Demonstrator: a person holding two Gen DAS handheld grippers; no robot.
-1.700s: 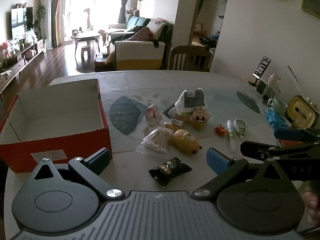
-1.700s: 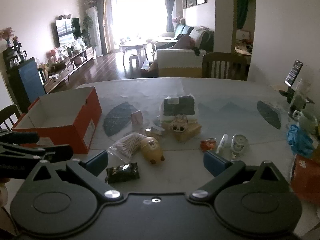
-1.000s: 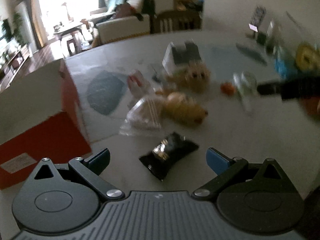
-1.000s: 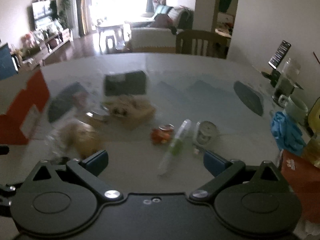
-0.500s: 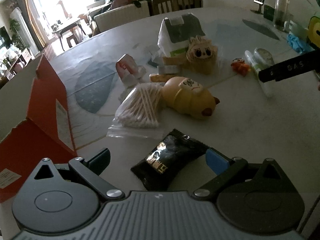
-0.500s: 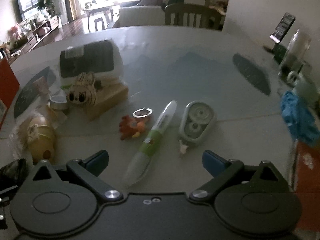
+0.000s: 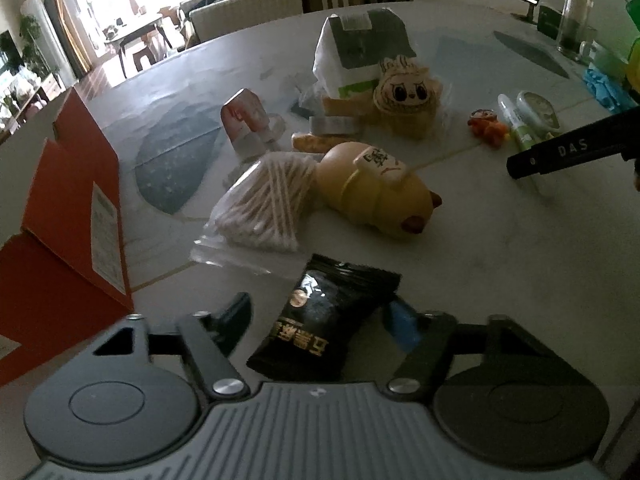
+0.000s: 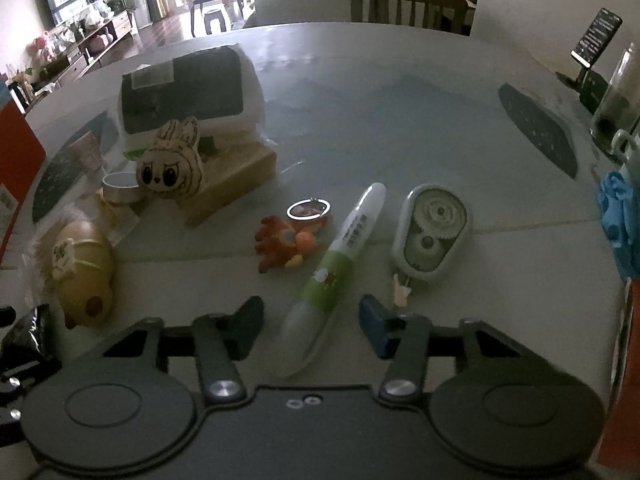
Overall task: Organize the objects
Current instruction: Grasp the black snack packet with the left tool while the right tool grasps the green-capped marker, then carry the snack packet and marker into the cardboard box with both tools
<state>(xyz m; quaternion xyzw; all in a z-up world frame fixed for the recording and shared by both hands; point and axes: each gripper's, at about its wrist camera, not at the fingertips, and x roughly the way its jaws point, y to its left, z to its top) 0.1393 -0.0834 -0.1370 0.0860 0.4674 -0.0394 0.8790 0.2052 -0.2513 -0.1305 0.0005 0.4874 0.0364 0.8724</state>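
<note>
Left gripper low over counter, jaws spread wide to either side of black snack packet; right finger touching or nearly touching packet edge, left finger clear of it, no clamp yet. Ahead of left jaws: bag of cotton swabs and yellow figurine lying side by side, touching. Farther ahead: plush face toy and dark-and-white pouch. Orange box just left of left jaws, upright. Right gripper likewise low, jaws open around lower end of green-and-white pen; pen between fingers, contact with either cannot be told. Just ahead-right of right jaws: correction tape dispenser. Ahead-left: orange keychain charm beside pen. Yellow figurine far left of right jaws.
</note>
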